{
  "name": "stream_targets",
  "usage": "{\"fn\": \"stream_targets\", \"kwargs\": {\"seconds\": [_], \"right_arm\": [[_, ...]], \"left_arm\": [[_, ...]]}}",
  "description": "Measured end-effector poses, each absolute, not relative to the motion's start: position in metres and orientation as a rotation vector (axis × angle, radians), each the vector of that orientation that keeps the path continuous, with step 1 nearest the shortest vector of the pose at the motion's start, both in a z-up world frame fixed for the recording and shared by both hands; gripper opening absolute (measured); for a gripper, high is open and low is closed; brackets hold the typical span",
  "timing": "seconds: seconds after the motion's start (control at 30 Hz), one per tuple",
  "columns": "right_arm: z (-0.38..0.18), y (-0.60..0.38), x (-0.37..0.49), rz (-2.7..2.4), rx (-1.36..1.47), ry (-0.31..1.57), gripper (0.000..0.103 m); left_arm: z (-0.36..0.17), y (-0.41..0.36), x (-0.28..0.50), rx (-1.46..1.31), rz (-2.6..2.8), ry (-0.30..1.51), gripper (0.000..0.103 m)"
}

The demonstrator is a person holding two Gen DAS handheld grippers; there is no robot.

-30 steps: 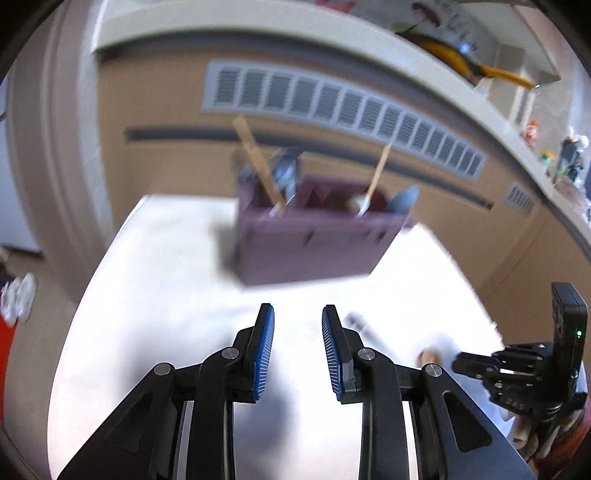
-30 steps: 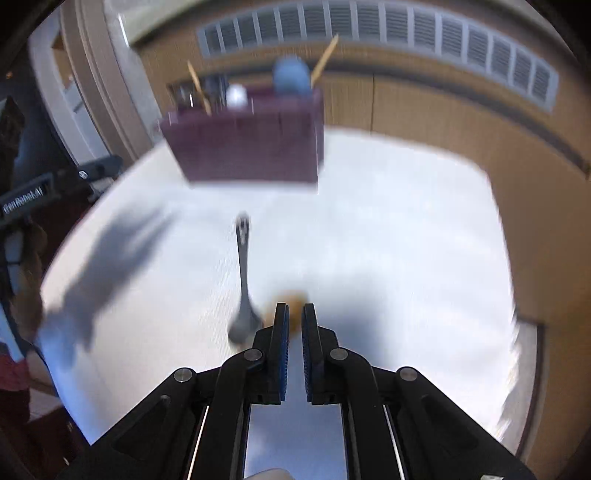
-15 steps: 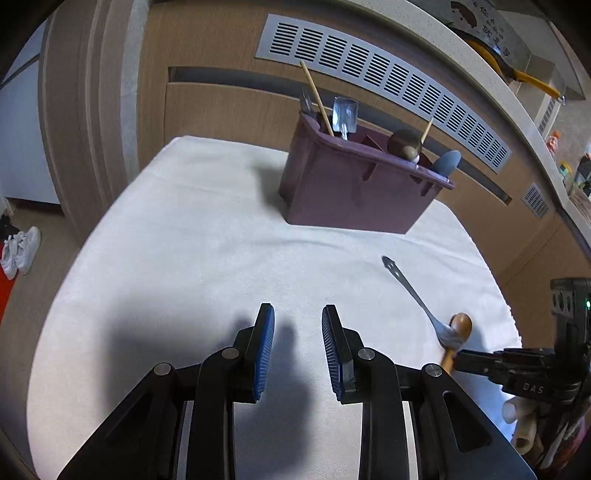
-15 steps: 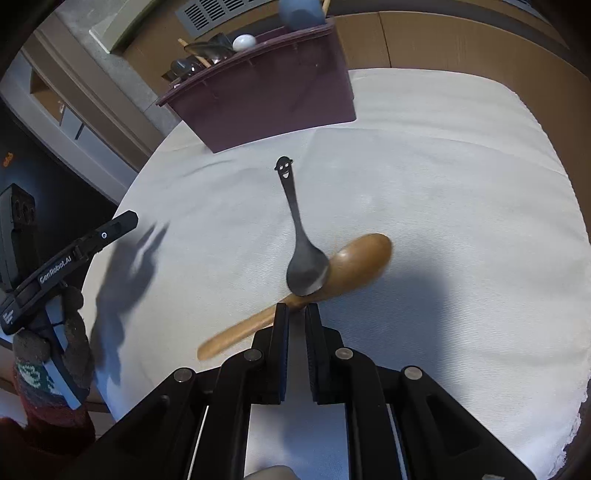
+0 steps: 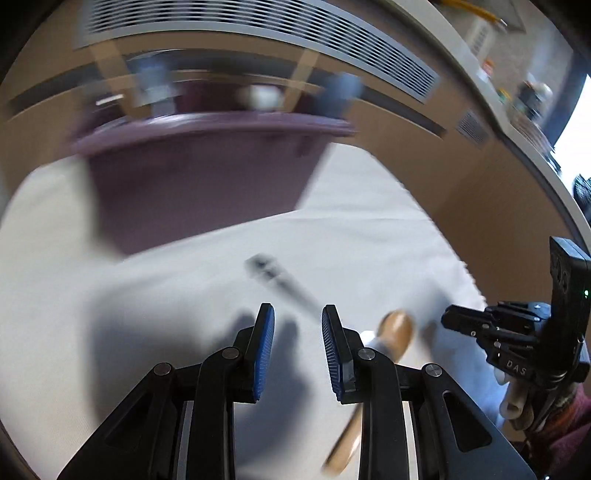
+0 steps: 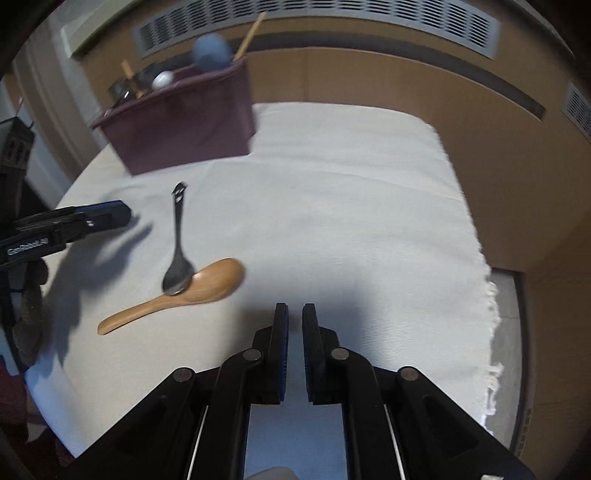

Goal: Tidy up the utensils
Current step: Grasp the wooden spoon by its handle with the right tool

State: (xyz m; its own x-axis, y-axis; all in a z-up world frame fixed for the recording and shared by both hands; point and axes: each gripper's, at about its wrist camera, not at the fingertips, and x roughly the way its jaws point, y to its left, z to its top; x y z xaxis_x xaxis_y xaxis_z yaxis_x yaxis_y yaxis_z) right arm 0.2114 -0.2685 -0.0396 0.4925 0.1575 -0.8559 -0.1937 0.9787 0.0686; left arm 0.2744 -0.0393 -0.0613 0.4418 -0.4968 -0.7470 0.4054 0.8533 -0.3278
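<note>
Metal spoon [image 6: 178, 254]: dark, slim handle with a cut-out end, lying on the white cloth [image 6: 351, 192] of the desk. Its bowl rests on the wooden spoon [image 6: 192, 291], where that one's bowl meets its handle. Wooden spoon: pale brown, flat on the cloth, handle running off to the left in the right wrist view. Both lie in front of the caddy [image 6: 184, 122], apart from it.

Caddy: dull purple, standing at the far side of the cloth. Already holds utensils upright: a blue rounded head, a white one, wooden sticks, some metal pieces.

Right wrist view is sharp and shows the crossing of the spoons plainly. Left wrist view is motion-blurred; there the metal spoon [image 5: 284, 284] is a smear and the wooden spoon [image 5: 395, 332] is partly hidden behind a finger.

Left claw [image 5: 297, 339]: fingers apart, nothing between them, just above the cloth close to the metal spoon's handle. Right claw [image 6: 294, 321]: fingers nearly together with a narrow gap, empty, over bare cloth to the right of the spoons.

Behind: tan panelled wall with a grey vent grille [image 6: 332, 14].
</note>
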Motion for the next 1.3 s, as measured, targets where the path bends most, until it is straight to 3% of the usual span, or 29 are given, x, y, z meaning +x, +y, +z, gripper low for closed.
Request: {"fn": "stream_targets", "kwargs": {"seconds": [0.3,0.47,0.83,1.07,1.3], "right_arm": [[-0.040,-0.264,0.200,0.348,0.078,1.031,0.008],[-0.039,-0.232,0.204,0.385,0.072,1.024,0.008],[-0.050,-0.217,0.221,0.313,0.095,1.084,0.008],[-0.062,-0.206,0.234,0.336,0.231,1.170,0.011],[-0.059,-0.171,0.256,0.327,0.164,1.143,0.015]], "left_arm": [[-0.081,-0.077,0.329,-0.032,-0.623,1.075,0.028],[-0.088,-0.037,0.297,-0.144,-0.658,1.114,0.028],[-0.078,0.041,0.187,-0.061,-0.399,1.060,0.028],[-0.071,0.075,0.167,-0.137,-0.334,1.005,0.028],[-0.057,0.087,0.171,-0.149,-0.311,0.940,0.028]]}}
